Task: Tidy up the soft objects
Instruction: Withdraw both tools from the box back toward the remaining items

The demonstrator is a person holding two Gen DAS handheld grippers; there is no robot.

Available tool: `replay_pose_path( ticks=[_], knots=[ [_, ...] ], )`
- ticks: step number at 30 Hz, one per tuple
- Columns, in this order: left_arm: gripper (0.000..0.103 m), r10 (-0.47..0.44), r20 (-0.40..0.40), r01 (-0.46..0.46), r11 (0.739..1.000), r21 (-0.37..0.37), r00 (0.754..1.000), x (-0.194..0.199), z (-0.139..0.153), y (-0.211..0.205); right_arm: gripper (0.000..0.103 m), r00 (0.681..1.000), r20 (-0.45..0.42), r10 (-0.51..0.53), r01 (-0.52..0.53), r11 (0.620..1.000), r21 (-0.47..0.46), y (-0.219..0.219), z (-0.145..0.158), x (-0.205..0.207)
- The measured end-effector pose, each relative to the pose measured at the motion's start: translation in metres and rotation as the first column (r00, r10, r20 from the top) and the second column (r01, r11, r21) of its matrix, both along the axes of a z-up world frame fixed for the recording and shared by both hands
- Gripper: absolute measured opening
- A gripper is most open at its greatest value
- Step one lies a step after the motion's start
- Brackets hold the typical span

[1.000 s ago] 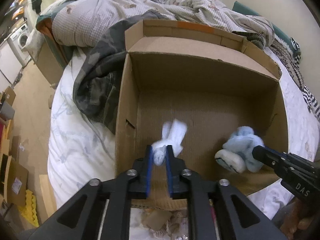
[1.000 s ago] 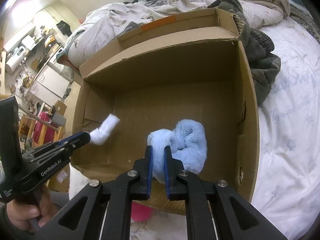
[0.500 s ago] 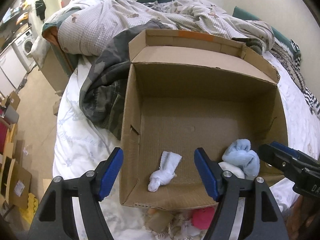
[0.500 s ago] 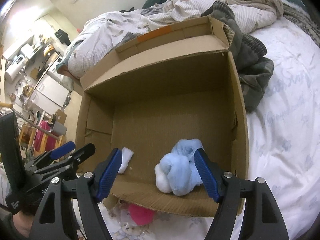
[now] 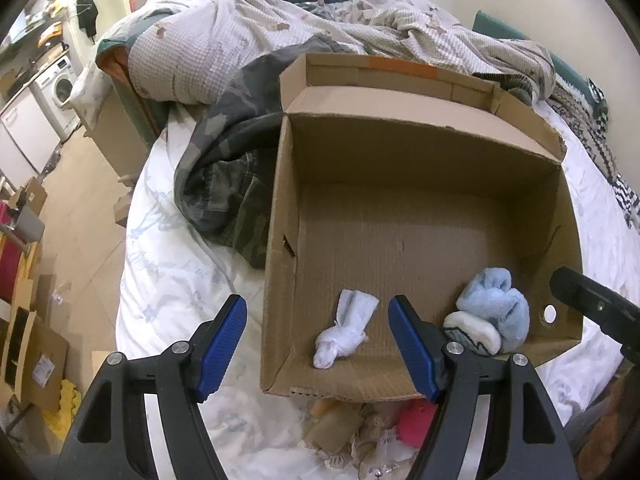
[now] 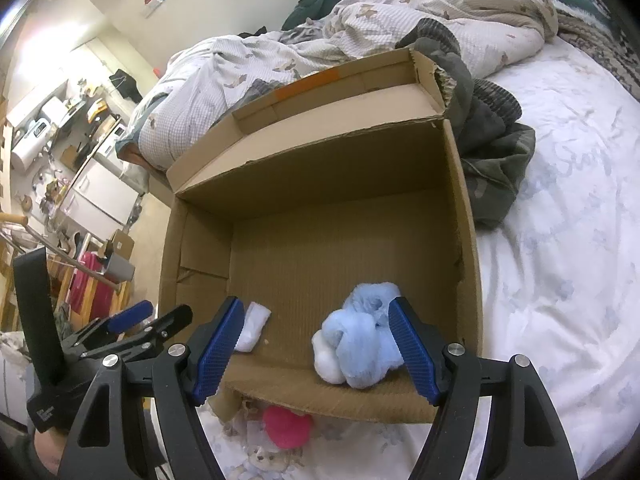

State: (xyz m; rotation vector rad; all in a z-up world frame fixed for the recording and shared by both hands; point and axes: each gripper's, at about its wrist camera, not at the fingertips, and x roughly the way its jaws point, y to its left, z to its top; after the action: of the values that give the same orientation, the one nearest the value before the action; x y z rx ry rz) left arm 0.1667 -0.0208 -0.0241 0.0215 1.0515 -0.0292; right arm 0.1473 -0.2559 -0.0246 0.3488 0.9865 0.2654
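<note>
An open cardboard box [image 5: 420,140] [image 6: 320,168] lies on the bed. On its floor near the front wall rest a white rolled sock [image 5: 344,334] [image 6: 252,328] and a fluffy light-blue and white bundle [image 5: 490,310] [image 6: 360,344]. My left gripper [image 5: 318,346] hovers open above the box's front left corner, the white sock lying loose below between its blue pads. My right gripper [image 6: 316,348] is open too, above the blue bundle, which lies free beside its right pad. Each gripper shows at the edge of the other's view.
A camouflage garment [image 5: 228,184] lies against the box's left side, with a rumpled checked duvet [image 5: 280,28] behind. A pink soft item [image 6: 286,426] [image 5: 416,420] and other small things lie on the white sheet in front of the box. Floor and furniture are at left.
Both grippers have opened wide. The white sock and the blue bundle, held a second ago, have dropped onto the box floor. Both grippers pulled back slightly toward the box's front edge.
</note>
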Motion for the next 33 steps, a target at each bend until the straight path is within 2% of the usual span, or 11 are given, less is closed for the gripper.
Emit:
replay_pose_path(
  ticks=[6, 9, 11, 13, 18, 23, 30, 31, 33],
  knots=[
    [0.071, 0.004, 0.043, -0.003, 1.0, -0.009, 0.999, -0.015, 0.018, 0.007, 0.079, 1.0, -0.002, -0.01, 0.01, 1.0, -0.003, -0.001, 0.003, -0.008],
    [0.071, 0.011, 0.071, -0.013, 1.0, 0.029, 0.997, -0.027, 0.023, 0.014, 0.079, 1.0, -0.008, -0.004, 0.004, 1.0, -0.014, 0.0, 0.004, -0.016],
    [0.071, 0.022, 0.071, -0.026, 0.998, 0.049, 0.997, -0.034, 0.024, 0.019, 0.079, 1.0, -0.027, -0.008, 0.008, 1.0, 0.0, -0.001, 0.001, -0.022],
    [0.071, 0.041, 0.06, -0.043, 0.998, 0.035, 0.997, -0.039, 0.023, 0.026, 0.079, 0.999, -0.051, -0.013, 0.014, 1.0, 0.024, -0.002, -0.004, -0.03],
    [0.071, 0.095, 0.003, -0.095, 0.995, -0.006, 0.995, -0.055, 0.014, 0.048, 0.079, 0.997, -0.078, 0.01, -0.007, 0.999, 0.035, 0.0, -0.008, -0.044],
    [0.071, 0.085, -0.116, -0.092, 0.994, -0.056, 0.99, -0.063, -0.011, 0.052, 0.079, 0.994, -0.108, 0.008, -0.005, 1.0, 0.029, -0.003, -0.014, -0.055],
    [0.064, -0.04, -0.251, 0.005, 0.99, -0.14, 0.967, -0.059, -0.048, 0.024, 0.079, 0.99, -0.139, -0.013, 0.017, 1.0, 0.022, -0.005, -0.02, -0.057],
    [0.06, -0.058, -0.261, 0.021, 0.99, -0.143, 0.964, -0.058, -0.054, 0.018, 0.079, 0.99, -0.14, -0.016, 0.019, 1.0, 0.023, -0.006, -0.02, -0.056],
    [0.06, -0.076, -0.268, 0.049, 0.993, -0.106, 0.96, -0.055, -0.061, 0.007, 0.079, 0.989, -0.144, -0.02, 0.023, 0.999, 0.023, -0.006, -0.022, -0.055]
  ],
)
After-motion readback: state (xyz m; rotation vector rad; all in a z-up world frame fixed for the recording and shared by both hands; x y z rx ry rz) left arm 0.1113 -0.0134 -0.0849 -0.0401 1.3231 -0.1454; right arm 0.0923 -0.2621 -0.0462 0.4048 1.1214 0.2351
